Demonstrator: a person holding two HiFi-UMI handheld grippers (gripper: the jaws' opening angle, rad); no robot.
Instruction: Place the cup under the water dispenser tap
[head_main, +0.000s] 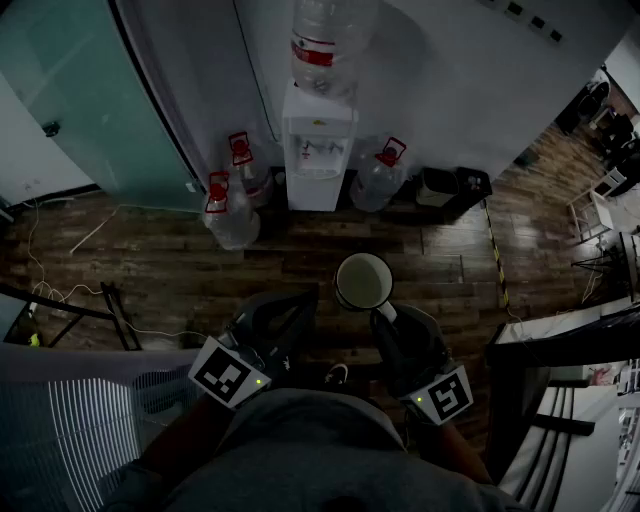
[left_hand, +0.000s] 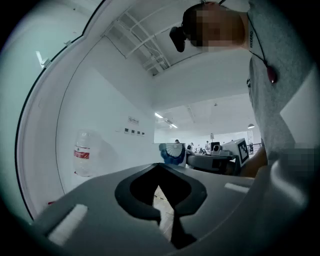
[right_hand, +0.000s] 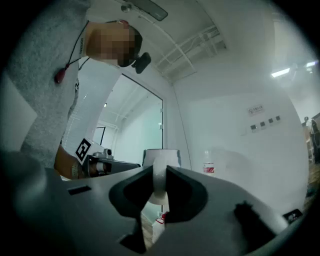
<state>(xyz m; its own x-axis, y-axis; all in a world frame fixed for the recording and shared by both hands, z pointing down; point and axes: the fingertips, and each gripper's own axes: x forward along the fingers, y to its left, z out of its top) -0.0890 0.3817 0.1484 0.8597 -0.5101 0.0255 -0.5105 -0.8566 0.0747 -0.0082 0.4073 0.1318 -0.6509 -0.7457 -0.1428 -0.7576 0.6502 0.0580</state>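
— Cup (head_main: 363, 282), white, mouth up: where does it hang?
— Over the dark wood floor (head_main: 150, 270), well short of the water dispenser (head_main: 318, 150) standing against the wall.
— What holds it?
— The right gripper (head_main: 384, 313), jaws clamped on the handle (right_hand: 159, 182).
— And the left gripper (head_main: 296, 305)?
— Just beside it, level, jaws pressed together on nothing. Water jugs (head_main: 232, 215) flank the dispenser on the floor; a bottle (head_main: 325, 40) sits on top.

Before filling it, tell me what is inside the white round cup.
The white round cup shows only a bare pale bottom, nothing in it; its near inner wall is hidden by the rim.
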